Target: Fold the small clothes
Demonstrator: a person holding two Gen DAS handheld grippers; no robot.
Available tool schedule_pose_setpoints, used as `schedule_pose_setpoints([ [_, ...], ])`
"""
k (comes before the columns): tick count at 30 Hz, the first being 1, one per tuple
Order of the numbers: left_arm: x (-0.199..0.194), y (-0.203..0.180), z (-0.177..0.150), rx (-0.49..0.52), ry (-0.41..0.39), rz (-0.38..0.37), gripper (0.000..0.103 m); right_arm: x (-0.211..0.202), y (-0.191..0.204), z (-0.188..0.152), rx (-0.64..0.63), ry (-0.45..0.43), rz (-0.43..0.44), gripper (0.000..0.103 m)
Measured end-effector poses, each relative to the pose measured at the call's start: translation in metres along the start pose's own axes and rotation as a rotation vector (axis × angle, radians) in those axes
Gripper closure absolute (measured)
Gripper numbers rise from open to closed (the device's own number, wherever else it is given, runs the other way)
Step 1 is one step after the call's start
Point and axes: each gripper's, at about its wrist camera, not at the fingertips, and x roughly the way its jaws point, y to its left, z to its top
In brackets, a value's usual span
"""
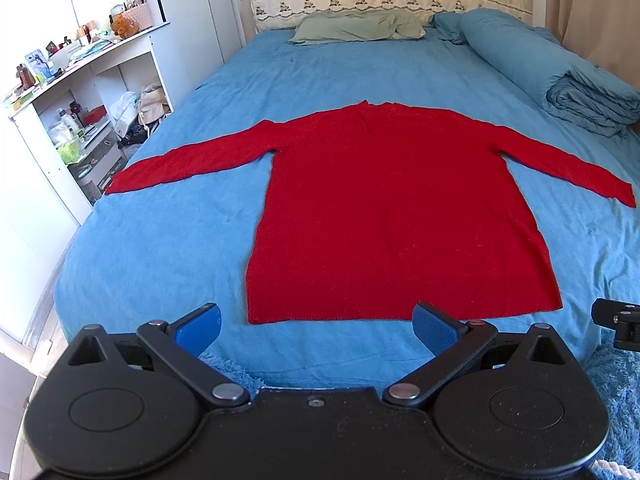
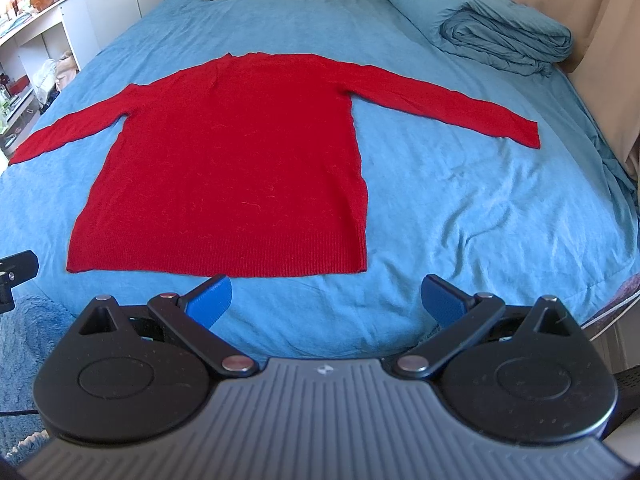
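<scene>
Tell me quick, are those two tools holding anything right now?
Left tool: open, holding nothing, short of the red sweater.
Right tool: open, holding nothing, near the sweater's hem.

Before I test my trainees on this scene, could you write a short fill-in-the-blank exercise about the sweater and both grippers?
1. The red sweater lies flat on the ____ bed sheet.
2. Both of its sleeves are spread ____.
3. The left gripper and right gripper each have their jaws ____.
4. Near the headboard lies a ____ pillow.

Missing words: blue; outward; open; green
</scene>
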Motion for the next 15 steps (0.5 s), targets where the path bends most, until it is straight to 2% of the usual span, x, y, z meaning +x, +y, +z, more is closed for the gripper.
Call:
schedule_pose_setpoints([
  [15,-0.0026,-0.0007,-0.0001,-0.002,-0.004,0.003,0.0,-0.0031,0.0008,0.0014,-0.005,-0.007,0.002,0.0],
])
